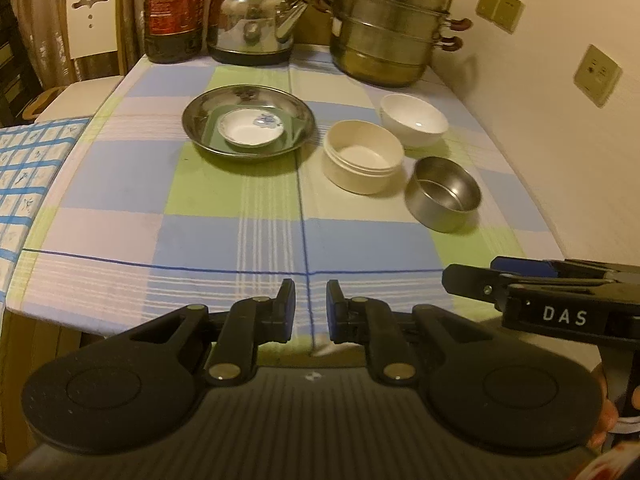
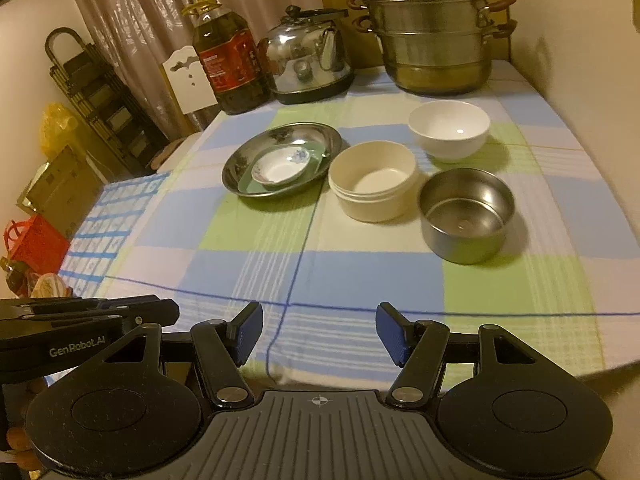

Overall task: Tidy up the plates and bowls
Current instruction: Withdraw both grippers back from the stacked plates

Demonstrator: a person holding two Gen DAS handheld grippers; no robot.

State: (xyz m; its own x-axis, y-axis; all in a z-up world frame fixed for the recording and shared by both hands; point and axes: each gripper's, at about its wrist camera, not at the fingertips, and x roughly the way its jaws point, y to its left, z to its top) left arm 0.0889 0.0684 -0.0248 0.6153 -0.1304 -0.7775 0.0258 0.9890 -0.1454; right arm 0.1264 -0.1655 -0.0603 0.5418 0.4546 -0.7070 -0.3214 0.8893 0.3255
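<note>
Left gripper (image 1: 311, 312) fingers resting narrow, empty | right gripper (image 2: 319, 334) fingers standing wide, empty, probably readying a grasp | steel bowl (image 2: 466, 216) sitting ahead-right on bench (image 2: 248, 272), unstacked.

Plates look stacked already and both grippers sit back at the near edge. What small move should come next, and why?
Probably bring the right gripper, open and empty, forward to the steel bowl. It is the nearest loose bowl; the cream bowl and white bowl also stand separately, while the small dish already sits in the steel plate.
</note>
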